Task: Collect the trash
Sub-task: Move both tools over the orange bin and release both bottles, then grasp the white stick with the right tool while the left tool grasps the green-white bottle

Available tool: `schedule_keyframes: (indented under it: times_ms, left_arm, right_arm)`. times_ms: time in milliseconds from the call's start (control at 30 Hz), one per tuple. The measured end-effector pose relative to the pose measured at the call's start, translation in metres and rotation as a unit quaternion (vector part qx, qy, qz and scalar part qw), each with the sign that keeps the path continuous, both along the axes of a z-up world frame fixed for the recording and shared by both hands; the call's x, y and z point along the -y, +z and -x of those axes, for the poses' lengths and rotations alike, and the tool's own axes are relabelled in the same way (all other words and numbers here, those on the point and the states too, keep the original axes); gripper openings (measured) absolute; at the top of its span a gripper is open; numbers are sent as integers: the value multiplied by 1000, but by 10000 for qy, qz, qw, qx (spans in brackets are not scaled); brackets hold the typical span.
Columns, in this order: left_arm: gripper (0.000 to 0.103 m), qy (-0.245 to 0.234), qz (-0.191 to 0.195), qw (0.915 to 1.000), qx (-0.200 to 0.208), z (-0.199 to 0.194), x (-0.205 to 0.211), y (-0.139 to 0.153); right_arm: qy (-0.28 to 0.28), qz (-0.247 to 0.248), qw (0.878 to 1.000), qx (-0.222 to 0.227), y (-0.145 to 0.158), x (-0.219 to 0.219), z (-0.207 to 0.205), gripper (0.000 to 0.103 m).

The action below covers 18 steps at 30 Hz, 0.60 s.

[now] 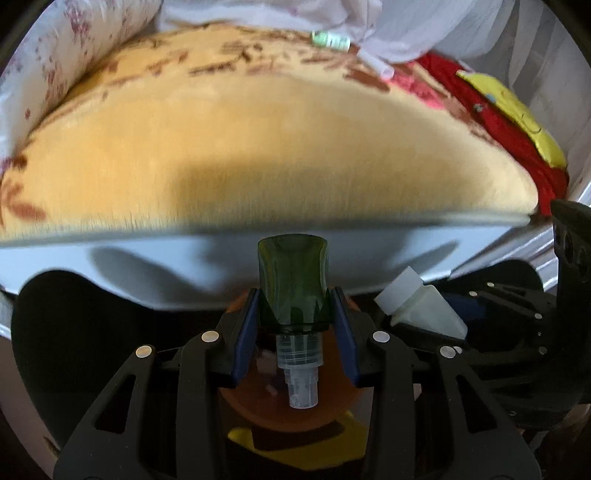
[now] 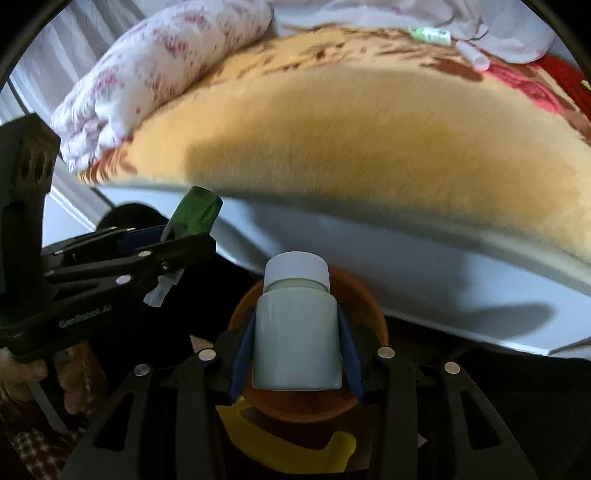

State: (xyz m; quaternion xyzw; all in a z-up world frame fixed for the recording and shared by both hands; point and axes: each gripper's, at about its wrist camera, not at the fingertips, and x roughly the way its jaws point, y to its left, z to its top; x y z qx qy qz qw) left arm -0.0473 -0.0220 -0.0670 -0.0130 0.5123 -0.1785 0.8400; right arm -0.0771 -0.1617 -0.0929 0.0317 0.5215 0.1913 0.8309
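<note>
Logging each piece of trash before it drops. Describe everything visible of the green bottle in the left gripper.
The green bottle is small, of dark translucent plastic, with a clear spray-pump top and no cap over it. It is clamped at the shoulder between the left gripper's blue pads, base pointing away from the camera, pump toward it. It hangs over an orange bin beside the bed's edge. Only the pads touch it.

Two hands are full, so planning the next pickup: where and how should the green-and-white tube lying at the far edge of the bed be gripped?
Grip the green-and-white tube across its middle, coming from above with the gripper fingers either side of its narrow width. It lies flat on the yellow blanket, long axis running sideways, beside the white cloth.
</note>
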Motion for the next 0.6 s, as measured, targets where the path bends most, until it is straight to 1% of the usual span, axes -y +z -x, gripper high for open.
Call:
schedule_keyframes:
  times_ms: [33,67,100,133,167,300,400,467,500,600]
  left_arm:
    - [42,21,3,10000,-61,1,-2,-2]
    - [52,11,-47,9999,-145,1,-2,-3]
    - [57,45,-109,9998,-182,2,-3,-3]
    - [65,112,-113,9998,-150,2,-5,-1]
    - [68,149,-89,9998,-100,2,-7,1]
    - [72,309,-14,9995,99,-2,-16,12]
    - [73,369,62,9991,208,-9,-19,19]
    - [73,352,141,9988,303,-17,-16,26]
    - [73,347,158,9985,383,-22,-13,31]
    - [73,269,136,9967,752,-38,2,49]
  right_arm:
    - [96,82,9999,-91,-4,-4,1,49]
    - [117,76,9999,-79,-5,-6,3,56]
    - [100,98,9999,-60,-5,-7,4,67]
    - [61,169,9998,-2,-4,-6,5,67]
    - [17,217,9998,42,-3,-4,4,67]
    - [-317,197,9992,173,7,17,-2,67]
    - [-506,199,9979,362,16,33,-9,67]
    - [-640,216,9959,596,30,45,-20,68]
    - [-698,217,9942,787,41,52,-28,68]
    - [-851,414,9872,1287,67,66,-52,72]
